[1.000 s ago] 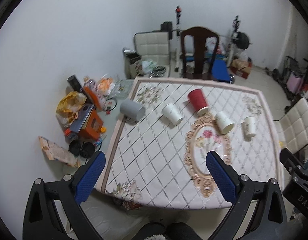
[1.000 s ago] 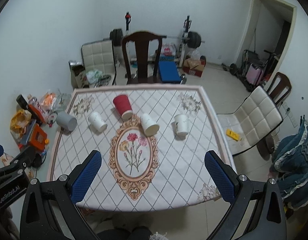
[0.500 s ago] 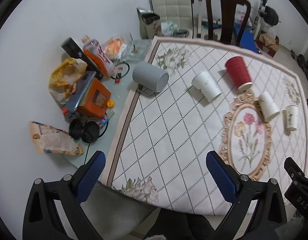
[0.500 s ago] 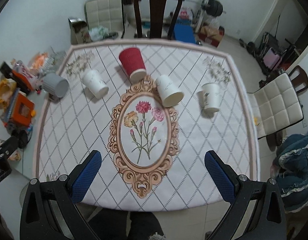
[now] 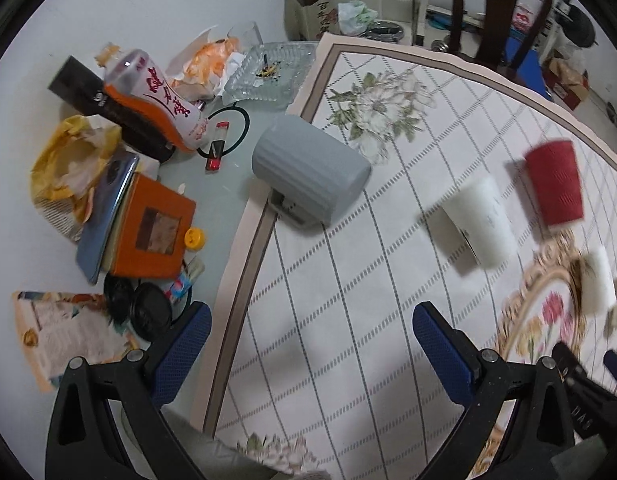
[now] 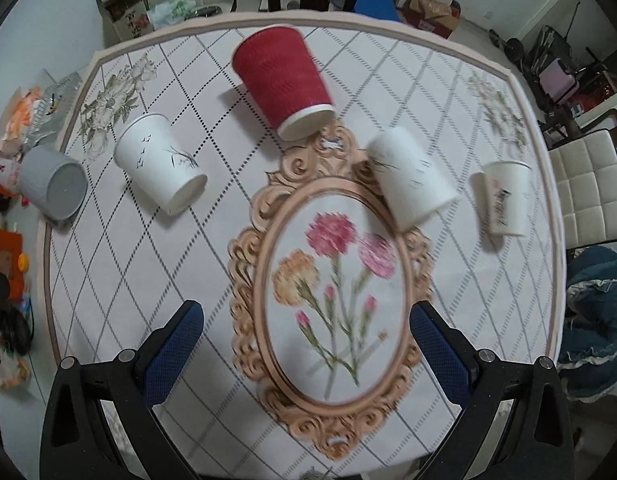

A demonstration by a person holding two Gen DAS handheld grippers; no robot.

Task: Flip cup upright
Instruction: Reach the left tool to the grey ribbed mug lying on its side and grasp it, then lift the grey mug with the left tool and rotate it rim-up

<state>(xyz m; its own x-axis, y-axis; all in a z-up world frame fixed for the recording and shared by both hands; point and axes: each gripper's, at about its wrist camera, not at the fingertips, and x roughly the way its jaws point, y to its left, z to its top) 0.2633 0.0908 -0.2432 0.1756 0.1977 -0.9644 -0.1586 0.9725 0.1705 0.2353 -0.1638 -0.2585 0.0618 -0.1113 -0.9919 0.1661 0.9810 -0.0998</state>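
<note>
Several cups stand upside down on the patterned tablecloth [image 6: 212, 288]. A grey mug [image 5: 308, 170] sits at the cloth's left edge; it also shows in the right wrist view [image 6: 54, 188]. To its right are a white paper cup [image 6: 160, 164], a red paper cup [image 6: 284, 80], a second white cup [image 6: 412, 178] and a third white cup [image 6: 504, 202]. My left gripper [image 5: 308, 354] is open and empty, hovering short of the grey mug. My right gripper [image 6: 306, 350] is open and empty above the oval flower print, short of the cups.
Clutter lies on the glass left of the cloth: an orange box [image 5: 150, 226], a plastic bottle [image 5: 156, 98], a yellow bag [image 5: 68, 160], a glass ashtray [image 5: 268, 76]. A dark wooden chair [image 5: 500, 8] stands behind the table, a white chair [image 6: 584, 192] to the right.
Both grippers have moved forward and down toward the table; the cups look larger. The left one swung toward the grey mug. No cup has moved.
</note>
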